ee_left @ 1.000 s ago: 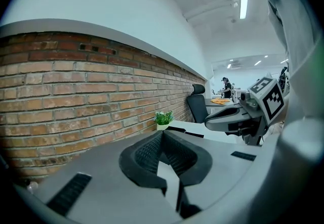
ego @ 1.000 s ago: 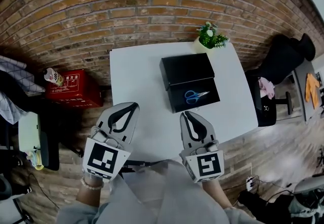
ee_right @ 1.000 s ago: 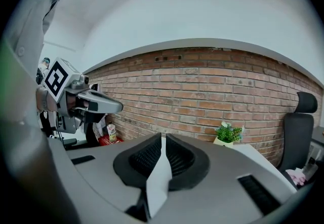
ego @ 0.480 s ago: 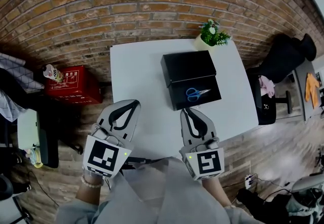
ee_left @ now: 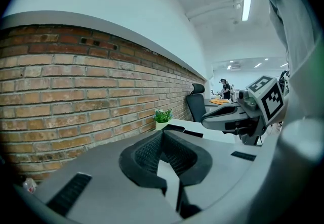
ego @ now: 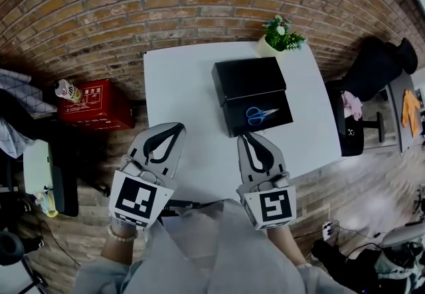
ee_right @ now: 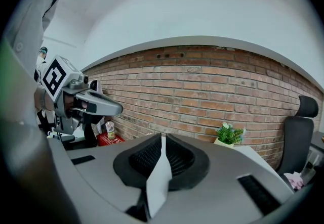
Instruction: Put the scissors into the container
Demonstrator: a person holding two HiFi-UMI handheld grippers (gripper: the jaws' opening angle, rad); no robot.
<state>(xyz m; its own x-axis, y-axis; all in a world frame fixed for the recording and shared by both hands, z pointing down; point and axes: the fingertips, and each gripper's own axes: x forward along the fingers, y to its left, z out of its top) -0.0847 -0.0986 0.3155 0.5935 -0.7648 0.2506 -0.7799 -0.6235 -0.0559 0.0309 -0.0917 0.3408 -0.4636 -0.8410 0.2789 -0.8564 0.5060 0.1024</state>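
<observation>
Blue-handled scissors (ego: 261, 113) lie inside the near half of an open black container (ego: 252, 95) on the white table (ego: 179, 93); its other half stands behind, toward the wall. Both grippers hover over the table's near edge, apart from the container. My left gripper (ego: 174, 128) is shut and holds nothing; its jaws meet at the tips in the left gripper view (ee_left: 162, 132). My right gripper (ego: 245, 136) is likewise shut and empty (ee_right: 162, 137), a short way in front of the container. The scissors are not visible in either gripper view.
A small potted plant (ego: 281, 34) stands at the table's far right corner against the brick wall. A red box (ego: 93, 107) sits on the floor to the left. A black office chair (ego: 372, 73) is at the right.
The scissors stay in the container throughout. Both grippers remain shut at the table's near edge; the head view has shifted slightly.
</observation>
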